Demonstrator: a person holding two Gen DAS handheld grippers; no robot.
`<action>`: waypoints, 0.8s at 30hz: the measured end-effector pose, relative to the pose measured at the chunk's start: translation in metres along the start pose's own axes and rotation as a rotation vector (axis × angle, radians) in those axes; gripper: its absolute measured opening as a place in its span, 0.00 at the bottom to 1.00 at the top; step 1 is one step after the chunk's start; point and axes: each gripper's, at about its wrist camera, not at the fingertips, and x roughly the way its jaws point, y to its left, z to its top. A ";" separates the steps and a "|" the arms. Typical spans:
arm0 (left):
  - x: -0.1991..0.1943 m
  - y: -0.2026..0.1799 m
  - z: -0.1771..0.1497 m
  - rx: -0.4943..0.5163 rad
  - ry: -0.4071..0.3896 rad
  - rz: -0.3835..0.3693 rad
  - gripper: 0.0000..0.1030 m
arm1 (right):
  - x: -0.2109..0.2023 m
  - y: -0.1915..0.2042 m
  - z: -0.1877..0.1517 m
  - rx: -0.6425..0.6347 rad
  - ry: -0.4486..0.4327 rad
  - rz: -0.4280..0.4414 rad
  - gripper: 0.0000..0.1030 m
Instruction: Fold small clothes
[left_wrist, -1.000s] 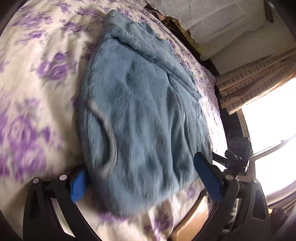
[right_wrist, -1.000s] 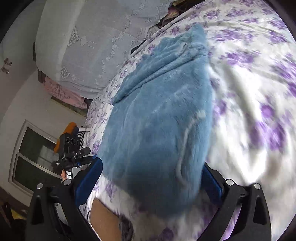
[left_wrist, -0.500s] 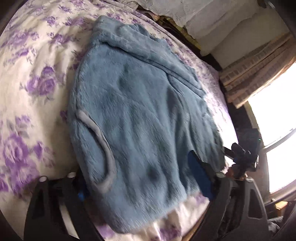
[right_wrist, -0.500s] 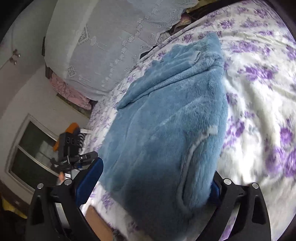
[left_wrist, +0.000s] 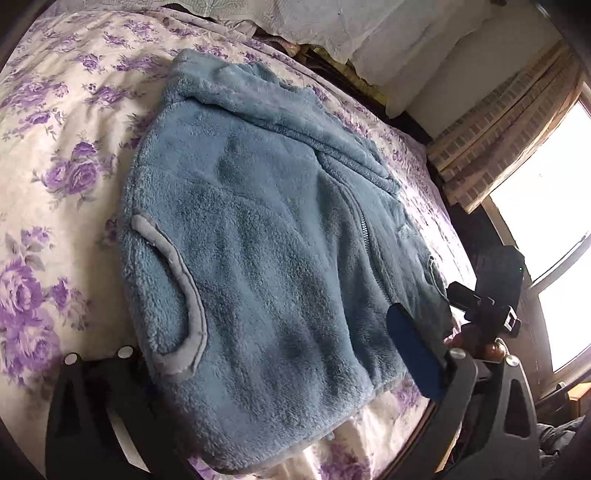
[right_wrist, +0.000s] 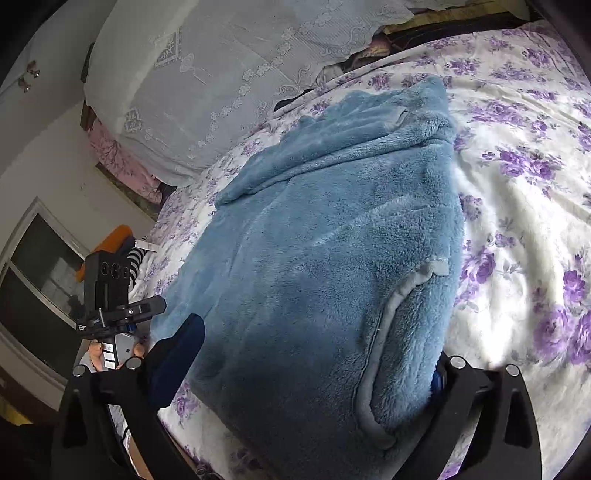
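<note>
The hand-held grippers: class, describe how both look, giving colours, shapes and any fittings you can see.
Each hand-held gripper, left and right, has two black angular fingers with triangular cut-outs and silver bolt heads. The pads are blue and flat. Seen from the other wrist, each carries a boxy black camera block on top. No sleeves show.
</note>
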 end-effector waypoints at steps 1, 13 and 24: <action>0.000 0.000 0.000 0.000 0.000 0.000 0.96 | -0.002 -0.001 0.000 0.013 -0.010 0.008 0.97; 0.003 -0.004 0.000 0.002 -0.027 0.030 0.96 | -0.002 -0.002 0.000 0.019 -0.019 0.021 0.97; 0.002 -0.008 0.001 0.016 0.005 0.027 0.57 | -0.009 -0.004 -0.003 0.040 -0.058 0.033 0.94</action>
